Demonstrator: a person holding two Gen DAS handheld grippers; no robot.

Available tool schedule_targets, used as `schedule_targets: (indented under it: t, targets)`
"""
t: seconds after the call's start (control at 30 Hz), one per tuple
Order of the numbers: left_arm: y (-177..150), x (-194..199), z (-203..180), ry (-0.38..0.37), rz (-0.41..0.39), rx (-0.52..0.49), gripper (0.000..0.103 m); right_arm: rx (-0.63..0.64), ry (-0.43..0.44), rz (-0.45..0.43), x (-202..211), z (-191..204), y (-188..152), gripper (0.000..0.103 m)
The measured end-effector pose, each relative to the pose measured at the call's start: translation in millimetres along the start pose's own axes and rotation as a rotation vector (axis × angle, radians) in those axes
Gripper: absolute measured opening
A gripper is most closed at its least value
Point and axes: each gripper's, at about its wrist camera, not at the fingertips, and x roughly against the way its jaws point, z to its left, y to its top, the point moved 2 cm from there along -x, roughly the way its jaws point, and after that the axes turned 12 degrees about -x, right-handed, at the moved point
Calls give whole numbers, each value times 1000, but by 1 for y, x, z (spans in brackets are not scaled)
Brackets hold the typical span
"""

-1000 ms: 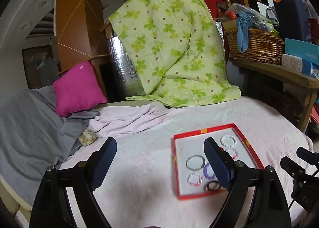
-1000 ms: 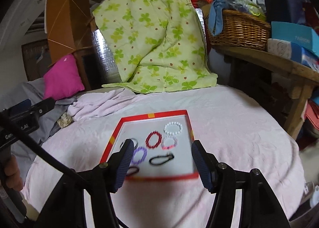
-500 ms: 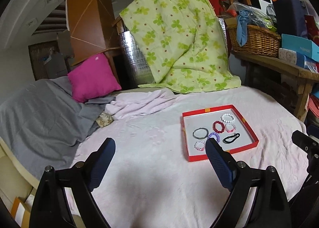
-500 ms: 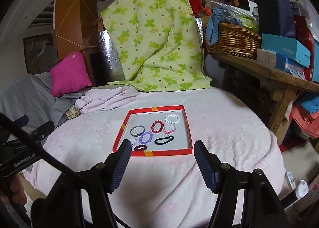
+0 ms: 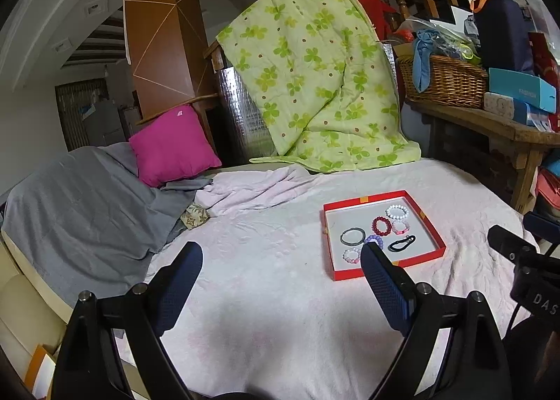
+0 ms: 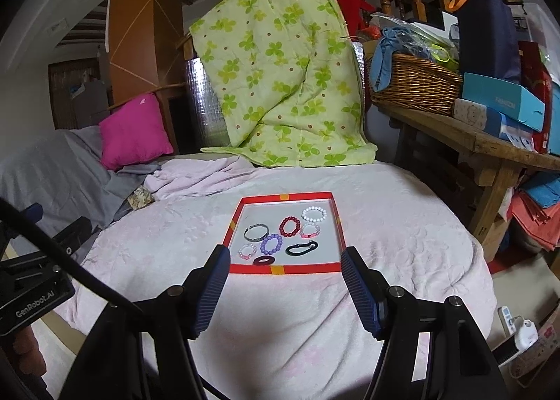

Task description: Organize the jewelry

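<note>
A red-rimmed tray lies on the pink bedspread and holds several bracelets: white beads, dark red beads, purple beads, a grey bangle, a black loop and pink ones. It also shows in the left wrist view. My right gripper is open and empty, hanging just in front of the tray's near rim. My left gripper is open and empty, to the left of the tray.
A pink bedspread covers the round bed. A magenta pillow and grey blanket lie at the left. A green clover quilt hangs behind. A wooden bench with a wicker basket and boxes stands at the right.
Both grippers have pulled back and up from the tray, so the tray looks smaller and farther. Both stay open and empty.
</note>
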Motion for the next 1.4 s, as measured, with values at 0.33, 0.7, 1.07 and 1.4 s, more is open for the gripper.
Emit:
schedule_targets:
  t: [0.33,0.7,1.07,1.4]
  targets:
    - [1,5,7,6,-4,8,92,6,3,-12,3,3,1,70]
    - [2,9,18,16,-10,28,92,16,0,-23,6,6,5,70]
    - [1,11,19,12,-12,22,92,9,2,-28,8,6,6,71]
    - [-4,10,19,8,-3,11,92,-6,-8,-13,3,2,2,73]
